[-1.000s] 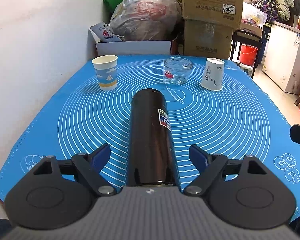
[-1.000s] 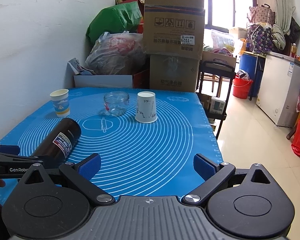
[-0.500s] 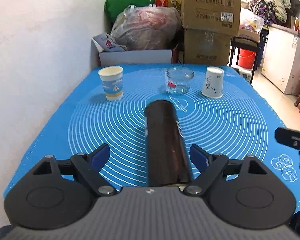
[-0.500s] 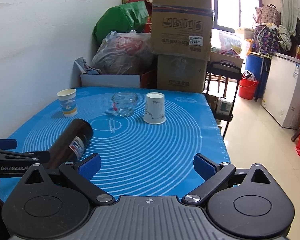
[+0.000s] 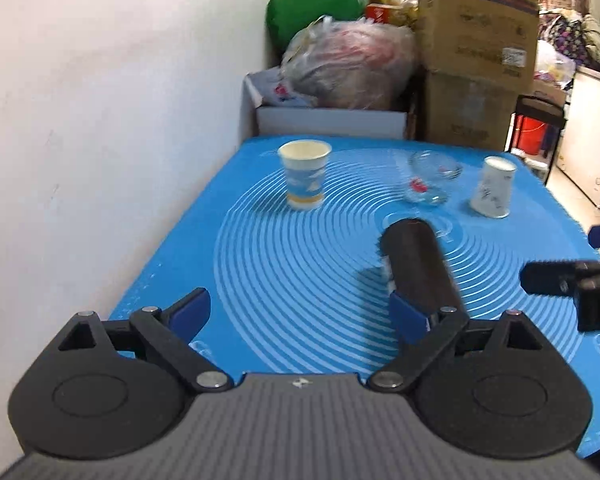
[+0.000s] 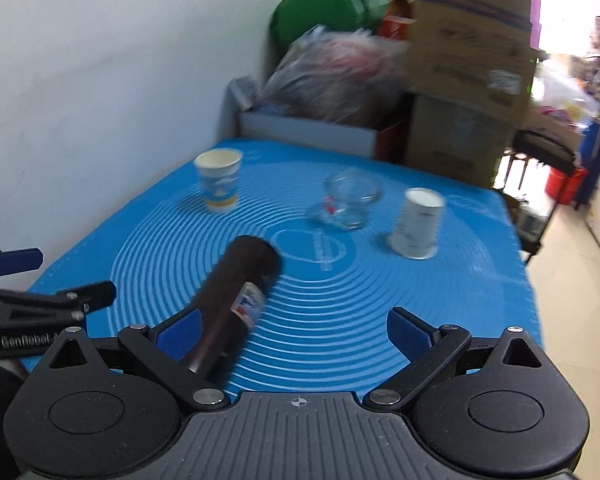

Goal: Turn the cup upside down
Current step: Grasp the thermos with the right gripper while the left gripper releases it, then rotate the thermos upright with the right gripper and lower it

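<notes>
Shifted since 0.5 s ago: left gripper [image 5: 304, 312] swings left, so the dark flask [image 5: 418, 268] lying on the blue mat [image 5: 300, 264] leaves its gap. Both grippers gape, empty; right gripper [image 6: 296, 330]. Upright paper cup [image 5: 305, 179], upper centre, untouched.

Place: home storage or spare room, cluttered.
Back, upper centre: stacked cardboard boxes [image 5: 476, 52], a green bag [image 5: 316, 4] and a stuffed clear plastic bag [image 5: 348, 68] piled against the white wall [image 5: 100, 100].
Right edge: white chest freezer [image 5: 596, 136], red bucket [image 5: 534, 136], heaped bags of cloth [image 5: 568, 36].
Lower right, right wrist view: tiled floor [image 6: 568, 312].
Surface: covered by a blue baking mat [image 5: 300, 272] with white rings.
Light: bright window [image 6: 572, 8] at upper right of the right wrist view.
</notes>
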`<state>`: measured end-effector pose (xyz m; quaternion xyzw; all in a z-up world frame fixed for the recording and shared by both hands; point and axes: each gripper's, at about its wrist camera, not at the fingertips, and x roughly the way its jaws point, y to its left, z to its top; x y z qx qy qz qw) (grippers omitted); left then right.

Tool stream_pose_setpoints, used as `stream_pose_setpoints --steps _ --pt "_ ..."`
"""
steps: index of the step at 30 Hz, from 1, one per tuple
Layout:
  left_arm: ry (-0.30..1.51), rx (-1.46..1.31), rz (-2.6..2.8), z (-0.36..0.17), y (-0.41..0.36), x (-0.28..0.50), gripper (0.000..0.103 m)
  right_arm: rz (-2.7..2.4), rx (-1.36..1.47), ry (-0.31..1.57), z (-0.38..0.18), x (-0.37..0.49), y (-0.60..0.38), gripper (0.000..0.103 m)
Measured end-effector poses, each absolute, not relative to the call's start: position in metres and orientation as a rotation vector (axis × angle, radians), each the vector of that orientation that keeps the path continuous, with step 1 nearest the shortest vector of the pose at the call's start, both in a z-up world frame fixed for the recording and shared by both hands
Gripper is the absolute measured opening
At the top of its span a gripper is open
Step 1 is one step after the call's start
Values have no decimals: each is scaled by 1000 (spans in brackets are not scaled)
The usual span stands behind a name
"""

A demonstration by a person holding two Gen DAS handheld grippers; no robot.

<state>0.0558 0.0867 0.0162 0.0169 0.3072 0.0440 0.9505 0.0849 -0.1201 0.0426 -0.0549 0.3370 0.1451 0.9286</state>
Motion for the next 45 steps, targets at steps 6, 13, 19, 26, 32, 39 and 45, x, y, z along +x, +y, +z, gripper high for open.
stream_pose_setpoints --steps 6,13,19,26,32,39,45 --pt "655 31 125 1 116 69 95 338 -135 834 33 132 -74 98" --pt "675 38 134 -11 135 83 95 294 -157 976 2 177 -43 92" --pt "682 40 126 -18 137 95 95 260 -106 1113 -27 210 -37 83" --pt "699 27 125 -24 139 104 95 288 -63 1165 -43 220 -27 71" --pt "688 25 124 -22 135 105 95 290 -35 1008 -35 197 -40 70" --pt "652 -7 122 -13 126 107 95 207 -36 548 4 144 -73 69" --pt "636 -20 115 -9 116 109 95 76 -109 168 -1 113 -92 67"
